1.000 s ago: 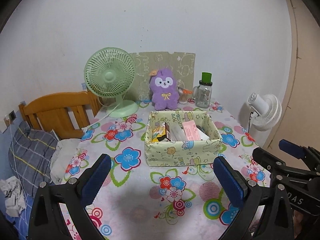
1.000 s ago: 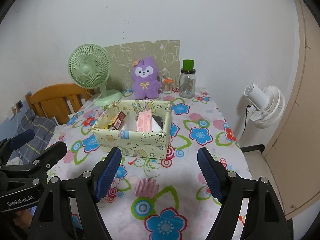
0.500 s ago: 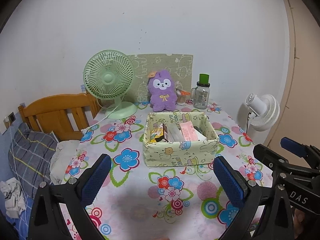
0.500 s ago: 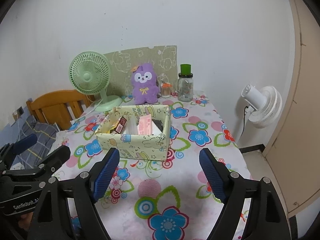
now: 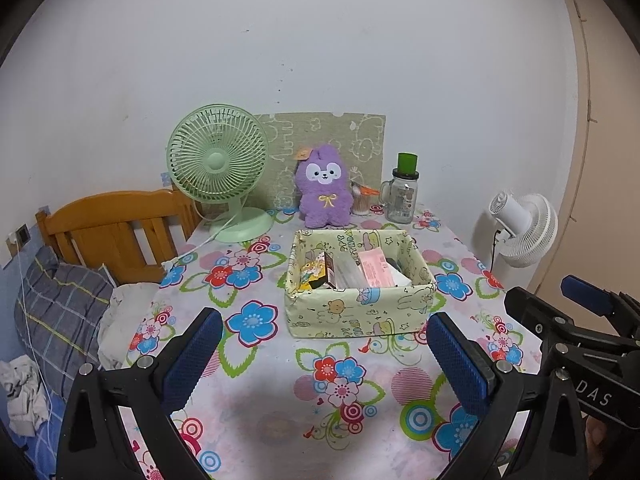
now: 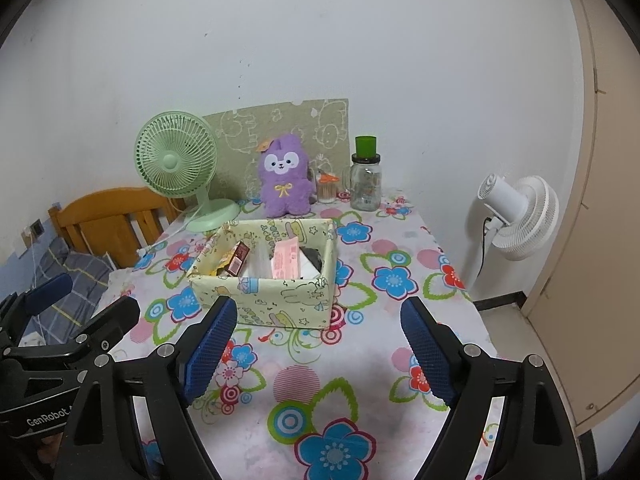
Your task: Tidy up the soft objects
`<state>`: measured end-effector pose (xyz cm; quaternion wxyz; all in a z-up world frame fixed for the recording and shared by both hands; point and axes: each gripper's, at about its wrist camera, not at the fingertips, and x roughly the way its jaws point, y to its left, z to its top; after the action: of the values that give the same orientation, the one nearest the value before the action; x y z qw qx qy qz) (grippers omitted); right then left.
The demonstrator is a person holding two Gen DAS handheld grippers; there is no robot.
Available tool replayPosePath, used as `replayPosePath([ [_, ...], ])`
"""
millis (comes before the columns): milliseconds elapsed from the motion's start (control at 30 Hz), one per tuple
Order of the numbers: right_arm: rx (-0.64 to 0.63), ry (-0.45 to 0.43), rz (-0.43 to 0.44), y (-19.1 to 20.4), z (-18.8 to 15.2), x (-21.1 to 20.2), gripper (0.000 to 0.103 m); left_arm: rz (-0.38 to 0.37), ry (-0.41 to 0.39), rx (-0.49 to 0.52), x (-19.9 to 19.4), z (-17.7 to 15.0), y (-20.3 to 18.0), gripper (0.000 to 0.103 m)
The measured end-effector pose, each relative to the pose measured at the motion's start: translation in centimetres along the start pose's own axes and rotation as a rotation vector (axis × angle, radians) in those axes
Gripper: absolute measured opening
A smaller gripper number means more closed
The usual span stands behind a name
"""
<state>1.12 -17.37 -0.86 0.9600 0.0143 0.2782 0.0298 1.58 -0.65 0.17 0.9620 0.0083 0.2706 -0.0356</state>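
Observation:
A purple plush toy (image 5: 323,192) (image 6: 284,182) sits upright at the back of the flowered table (image 5: 256,360), against a green patterned board. In front of it stands a pale yellow fabric box (image 5: 356,312) (image 6: 280,292) holding a pink packet, a clear bag and small snack packs. My left gripper (image 5: 322,352) hangs open over the near part of the table, nothing between its blue pads. My right gripper (image 6: 316,340) is also open and empty, just short of the box. Each gripper shows at the edge of the other's view.
A green desk fan (image 5: 218,168) stands back left, its cord trailing off the table. A glass jar with a green lid (image 5: 402,196) and a small cup stand back right. A white fan (image 5: 524,228) is beyond the right edge. A wooden headboard (image 5: 112,224) and bedding lie left.
Both views have pulled back and risen slightly, so the box and plush look a little smaller. The right gripper's pads stand slightly wider apart than a second ago.

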Motion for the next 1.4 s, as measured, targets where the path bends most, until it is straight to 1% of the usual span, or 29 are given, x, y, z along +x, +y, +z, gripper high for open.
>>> replayPosePath([
  [433,-0.005,0.012,-0.005,0.64,0.2,0.29,0.086,0.002,0.004,-0.005,0.21,-0.12,0.35,0.103],
  [1400,0.007,0.02,0.005,0.28,-0.04,0.89,0.086,0.009,0.014,-0.007,0.35,-0.23,0.25,0.103],
])
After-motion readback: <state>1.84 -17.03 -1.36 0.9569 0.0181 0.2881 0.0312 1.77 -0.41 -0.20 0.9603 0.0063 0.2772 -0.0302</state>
